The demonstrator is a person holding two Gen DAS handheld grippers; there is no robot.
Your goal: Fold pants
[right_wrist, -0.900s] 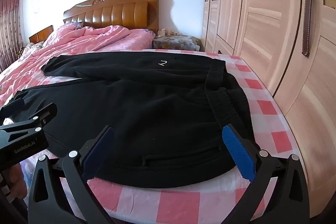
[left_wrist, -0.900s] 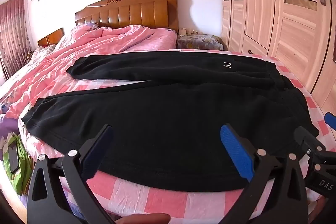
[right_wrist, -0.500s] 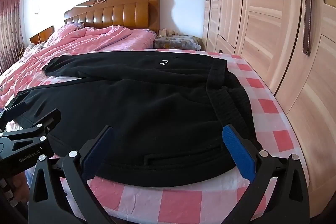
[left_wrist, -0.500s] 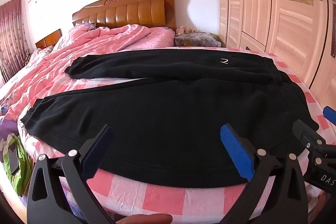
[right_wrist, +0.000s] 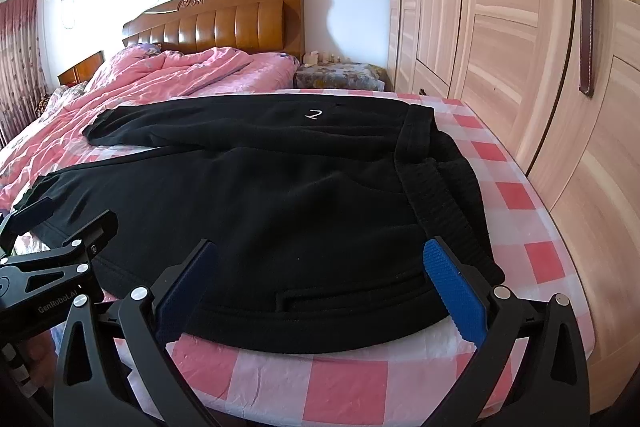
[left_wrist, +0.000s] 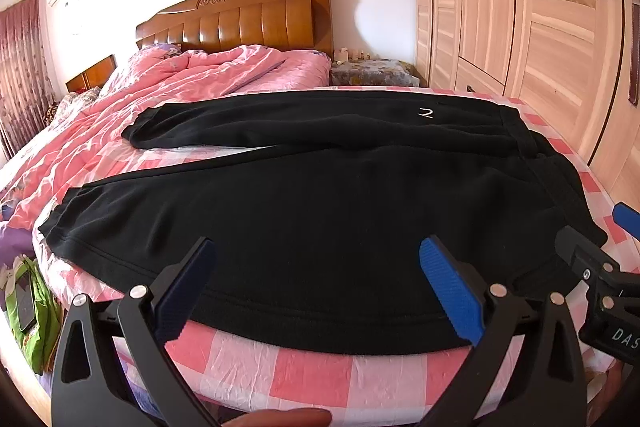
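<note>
Black pants [left_wrist: 320, 195] [right_wrist: 280, 187] lie spread flat across the foot of a bed with a pink checked sheet [left_wrist: 312, 367]. Both legs run to the left and the waistband [right_wrist: 440, 203] is on the right. A small white logo [left_wrist: 425, 113] marks the far leg. My left gripper [left_wrist: 316, 287] hangs open over the near hem edge of the pants with nothing between its blue pads. My right gripper [right_wrist: 320, 287] is open too, above the near edge by the waistband, and holds nothing. Each gripper shows at the edge of the other's view.
A crumpled pink quilt [left_wrist: 180, 87] covers the far left of the bed below a wooden headboard [left_wrist: 240, 19]. A wardrobe [right_wrist: 520, 47] stands close along the right side. A nightstand [left_wrist: 372, 73] sits by the headboard. A green bag [left_wrist: 28, 299] lies on the floor at left.
Both grippers have drawn back slightly and risen, so more of the checked sheet shows below the pants' near edge. The pants have not moved.
</note>
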